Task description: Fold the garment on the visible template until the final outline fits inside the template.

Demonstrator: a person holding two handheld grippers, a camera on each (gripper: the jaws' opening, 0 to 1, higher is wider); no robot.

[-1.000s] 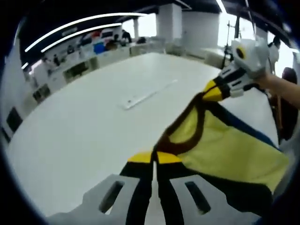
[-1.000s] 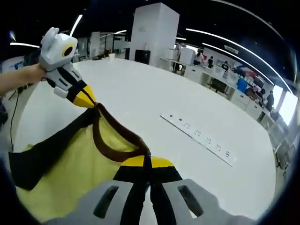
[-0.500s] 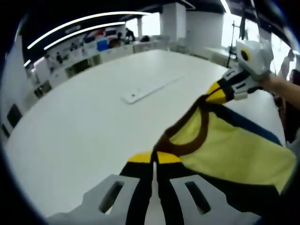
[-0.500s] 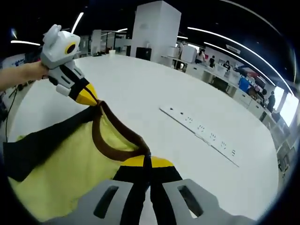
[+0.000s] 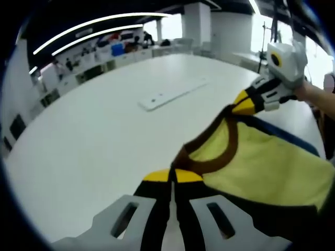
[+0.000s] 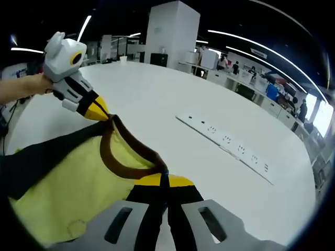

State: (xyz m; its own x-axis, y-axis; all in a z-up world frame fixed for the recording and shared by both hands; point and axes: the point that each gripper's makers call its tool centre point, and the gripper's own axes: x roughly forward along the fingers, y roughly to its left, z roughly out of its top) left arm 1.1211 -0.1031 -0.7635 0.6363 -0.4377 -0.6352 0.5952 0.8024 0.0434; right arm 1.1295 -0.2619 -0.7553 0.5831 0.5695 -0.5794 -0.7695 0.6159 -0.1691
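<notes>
A yellow garment (image 5: 261, 162) with a brown collar (image 5: 222, 151) and dark sleeves hangs stretched between both grippers above a white table (image 5: 94, 136). My left gripper (image 5: 172, 175) is shut on the collar's near end; the right gripper (image 5: 238, 107) pinches the far end, held by a hand. In the right gripper view the garment (image 6: 68, 183) spreads to the left, my right gripper (image 6: 163, 178) is shut on its collar (image 6: 112, 151), and the left gripper (image 6: 102, 115) holds the other shoulder.
A long white strip with small markings (image 6: 225, 149) lies on the table, also seen as the strip (image 5: 170, 94) beyond the collar. Desks, shelves and people stand at the far edges of the room. A white pillar (image 6: 170, 34) rises behind the table.
Both views shifted slightly as the hands moved. The garment stays stretched between the grippers, and the strip sits a little nearer the collar in the left gripper view.
</notes>
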